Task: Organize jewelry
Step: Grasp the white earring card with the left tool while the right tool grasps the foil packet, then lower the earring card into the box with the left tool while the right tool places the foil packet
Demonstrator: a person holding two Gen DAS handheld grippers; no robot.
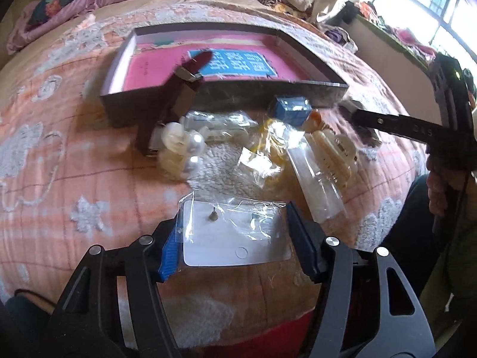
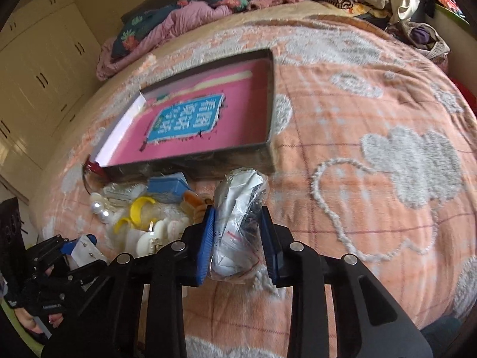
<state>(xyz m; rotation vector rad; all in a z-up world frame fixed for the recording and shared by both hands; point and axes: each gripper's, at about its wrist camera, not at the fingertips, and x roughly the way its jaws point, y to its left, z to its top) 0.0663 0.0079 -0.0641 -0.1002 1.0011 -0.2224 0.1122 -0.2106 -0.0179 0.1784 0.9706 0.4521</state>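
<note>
Right claw pinching upright bag

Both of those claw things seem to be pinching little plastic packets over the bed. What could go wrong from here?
1. The left gripper only pinches the side edges of the earring card bag; the thin plastic might buckle and slip out.
2. The right gripper squeezes a crumpled clear bag, which could crush whatever is inside.
3. The tray sits past a pile including a pearl clip; a low pass could scatter it.
</note>
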